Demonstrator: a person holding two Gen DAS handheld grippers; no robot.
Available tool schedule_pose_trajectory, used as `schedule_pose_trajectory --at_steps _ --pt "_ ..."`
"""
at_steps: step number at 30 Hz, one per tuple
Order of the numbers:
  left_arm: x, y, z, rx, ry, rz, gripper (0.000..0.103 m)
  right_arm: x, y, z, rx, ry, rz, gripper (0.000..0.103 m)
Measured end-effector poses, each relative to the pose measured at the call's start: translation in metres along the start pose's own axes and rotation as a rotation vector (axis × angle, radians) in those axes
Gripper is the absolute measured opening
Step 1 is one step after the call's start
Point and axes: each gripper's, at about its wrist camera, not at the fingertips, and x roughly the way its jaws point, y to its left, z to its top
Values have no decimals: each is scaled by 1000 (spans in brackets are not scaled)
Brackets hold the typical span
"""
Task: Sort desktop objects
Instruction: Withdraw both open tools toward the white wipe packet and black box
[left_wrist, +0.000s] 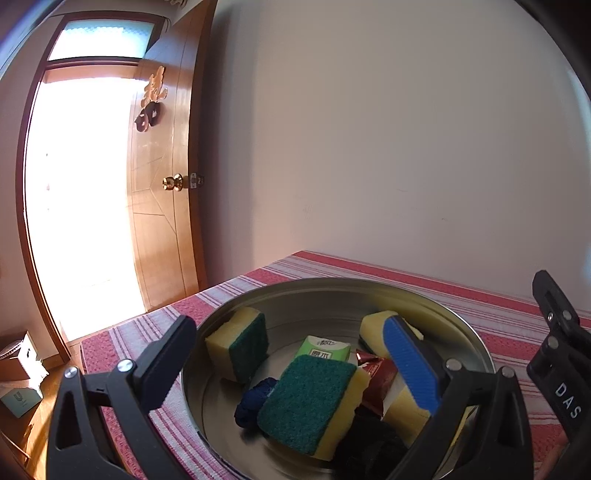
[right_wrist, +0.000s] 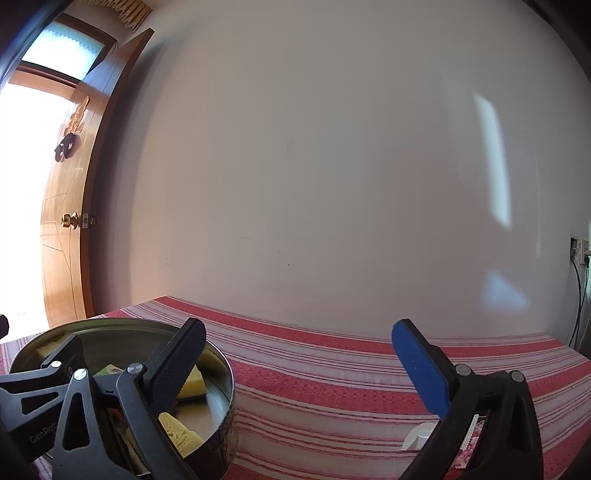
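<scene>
A: Left wrist view — where do you stand?

B: My left gripper (left_wrist: 291, 354) hangs wide open and empty over the metal basin (left_wrist: 476, 343) on the striped cloth (left_wrist: 517, 314). Sponges (left_wrist: 308, 400), a green packet (left_wrist: 327, 349) and a red wrapper (left_wrist: 378, 376) lie inside. I judge I'm choosing a pick; next I must drop around one item. The right gripper's body reads "DAS".

A: Right wrist view?

B: My right gripper (right_wrist: 295, 363) is spread wide, holding nothing, beside the basin. A small white pack (right_wrist: 419, 439) lies on the cloth below. The left gripper's arm reads "GenRob".
</scene>
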Motion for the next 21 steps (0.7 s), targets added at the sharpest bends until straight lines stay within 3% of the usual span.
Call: schedule_pose_trajectory --at_steps 10,21 --pt "-9 -14 -4 23 1 -34 102 -15 -20 -4 -23 -27 -38 102" --pt "-25 -41 -9 74 2 -131 102 -21 -61 -12 2 -14 -109 102"
